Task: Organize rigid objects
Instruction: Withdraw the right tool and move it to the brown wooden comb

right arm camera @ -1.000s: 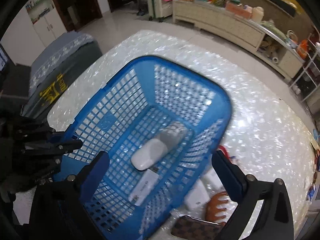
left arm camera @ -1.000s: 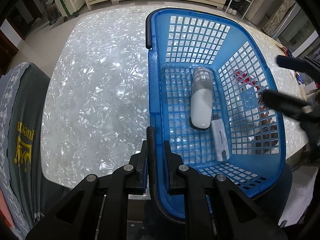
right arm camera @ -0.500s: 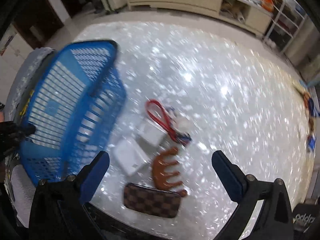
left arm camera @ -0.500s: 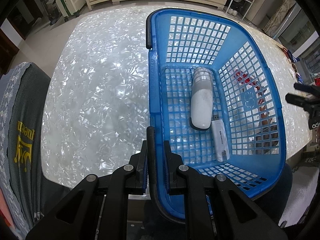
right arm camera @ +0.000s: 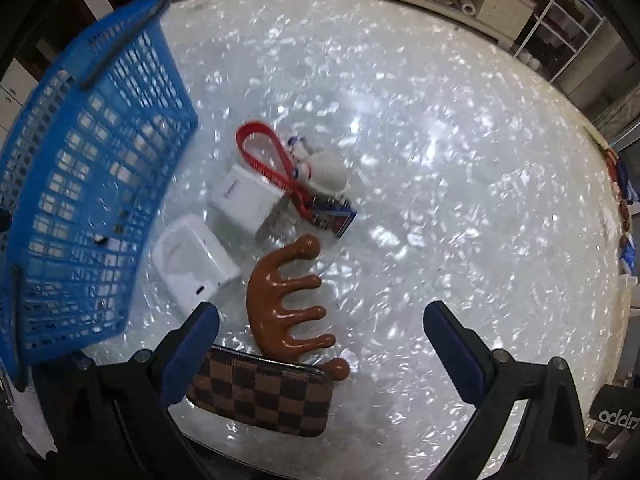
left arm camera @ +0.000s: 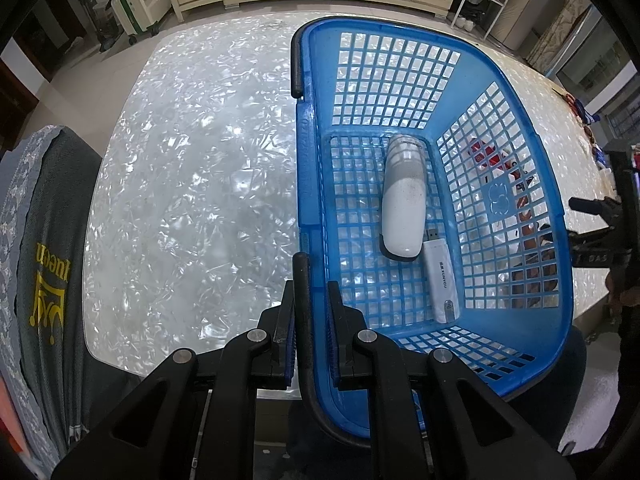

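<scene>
My left gripper (left arm camera: 311, 300) is shut on the black handle and rim of the blue basket (left arm camera: 308, 184). Inside the basket lie a white oval device (left arm camera: 403, 200) and a white USB stick (left arm camera: 439, 276). My right gripper (right arm camera: 320, 328) is open and empty above the table, right of the basket (right arm camera: 80, 184). Below it lie a brown wooden claw massager (right arm camera: 280, 304) and a checkered brown case (right arm camera: 260, 396). Two white chargers (right arm camera: 192, 264) (right arm camera: 244, 200) and a red-strapped keychain (right arm camera: 276, 164) lie beyond.
The shimmering white table (right arm camera: 440, 160) stretches to the right. Small items sit at its far right edge (right arm camera: 624, 208). A grey chair back (left arm camera: 44, 240) stands left of the table. Cabinets line the far wall.
My right gripper has swung away from over the basket to the right and now looks down on the loose items. The left gripper and basket have not moved.
</scene>
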A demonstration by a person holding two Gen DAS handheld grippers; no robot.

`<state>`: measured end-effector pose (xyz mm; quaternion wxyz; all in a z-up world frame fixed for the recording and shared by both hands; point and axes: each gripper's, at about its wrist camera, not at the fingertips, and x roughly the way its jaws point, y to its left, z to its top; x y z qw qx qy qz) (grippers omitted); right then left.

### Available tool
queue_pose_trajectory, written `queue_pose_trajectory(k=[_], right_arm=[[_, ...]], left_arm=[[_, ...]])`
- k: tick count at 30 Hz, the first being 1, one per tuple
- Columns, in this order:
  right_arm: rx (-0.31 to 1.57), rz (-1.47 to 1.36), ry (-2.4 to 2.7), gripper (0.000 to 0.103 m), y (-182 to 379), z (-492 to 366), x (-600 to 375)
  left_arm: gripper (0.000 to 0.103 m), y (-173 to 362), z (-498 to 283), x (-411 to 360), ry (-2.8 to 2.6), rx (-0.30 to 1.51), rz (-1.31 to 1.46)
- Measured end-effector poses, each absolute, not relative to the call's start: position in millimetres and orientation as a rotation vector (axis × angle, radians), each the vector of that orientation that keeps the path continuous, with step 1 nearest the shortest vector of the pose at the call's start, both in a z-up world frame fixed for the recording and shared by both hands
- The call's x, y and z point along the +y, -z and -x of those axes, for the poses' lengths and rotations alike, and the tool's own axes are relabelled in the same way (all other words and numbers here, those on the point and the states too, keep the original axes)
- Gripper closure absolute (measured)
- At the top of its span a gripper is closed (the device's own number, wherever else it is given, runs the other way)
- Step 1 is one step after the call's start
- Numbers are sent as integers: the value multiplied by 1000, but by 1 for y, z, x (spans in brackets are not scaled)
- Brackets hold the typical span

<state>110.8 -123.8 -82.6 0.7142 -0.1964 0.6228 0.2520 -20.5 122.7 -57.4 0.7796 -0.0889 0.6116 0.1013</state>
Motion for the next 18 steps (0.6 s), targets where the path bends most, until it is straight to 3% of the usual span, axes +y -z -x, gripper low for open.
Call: queue_pose_trajectory(k=[13,18], right_arm=[[1402,475,-529,0,131,-96,-114],[1419,452,-543,10,147,-88,-117]], left_arm=[[89,57,22,123,-217,1322,192],[89,57,21,122,-217,1324,190]])
